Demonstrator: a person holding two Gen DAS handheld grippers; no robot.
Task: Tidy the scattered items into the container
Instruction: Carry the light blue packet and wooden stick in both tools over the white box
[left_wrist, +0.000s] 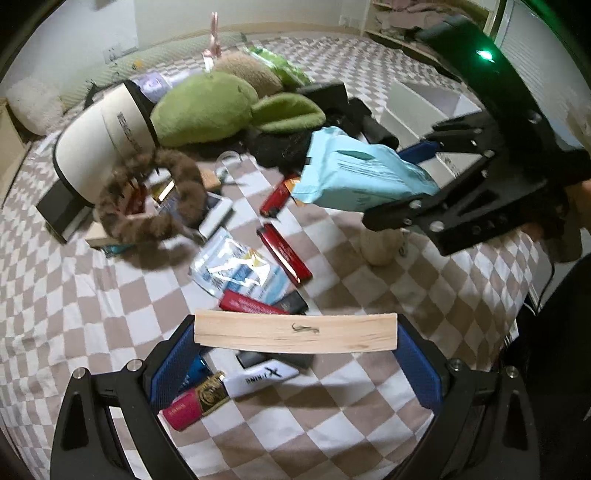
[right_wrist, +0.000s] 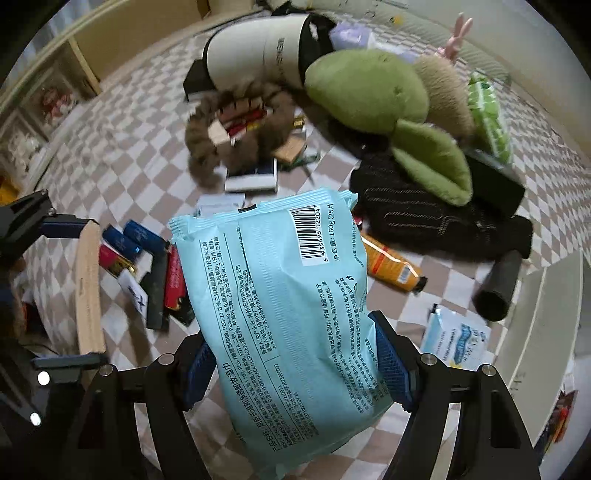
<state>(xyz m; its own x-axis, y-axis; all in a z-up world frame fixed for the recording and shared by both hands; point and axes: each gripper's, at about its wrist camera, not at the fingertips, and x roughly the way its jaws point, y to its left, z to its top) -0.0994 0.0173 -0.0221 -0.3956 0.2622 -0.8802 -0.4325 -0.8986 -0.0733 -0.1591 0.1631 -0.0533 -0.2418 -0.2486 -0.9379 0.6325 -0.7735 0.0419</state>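
We hold the right gripper (right_wrist: 295, 373) clamped on a pale blue wet-wipe pack (right_wrist: 284, 314), its blue pads (right_wrist: 393, 369) pressing the pack's two sides, barcode end pointing away from us and the pack lifted clear of the checkered bedspread (right_wrist: 122, 147). From the left wrist view the same pack (left_wrist: 354, 173) hangs in the right gripper (left_wrist: 413, 177) above the spread (left_wrist: 92, 314). Our left gripper (left_wrist: 295, 354) stands wide, and a flat wooden strip (left_wrist: 295, 332) spans the gap between its blue pads (left_wrist: 417, 365), each end touching a pad; in the right wrist view that strip (right_wrist: 88, 288) shows to the left of the pack

Taking the pack as our landmark: just left of it lie small boxes in red, blue, white and black (right_wrist: 147, 273), side by side on the spread. Just right of it lies an orange tube (right_wrist: 391, 266), and further right a dark cylinder (right_wrist: 498, 288) and a white-and-blue sachet (right_wrist: 458, 343). Beyond the pack sits a brown furry ring-shaped container (right_wrist: 229, 147) with small boxes already inside, touching a white-and-black cylinder (right_wrist: 258, 55) that lies on its side. Beyond the pack and to its right rest a green plush toy (right_wrist: 369, 88) and a dark striped cloth (right_wrist: 424, 218)
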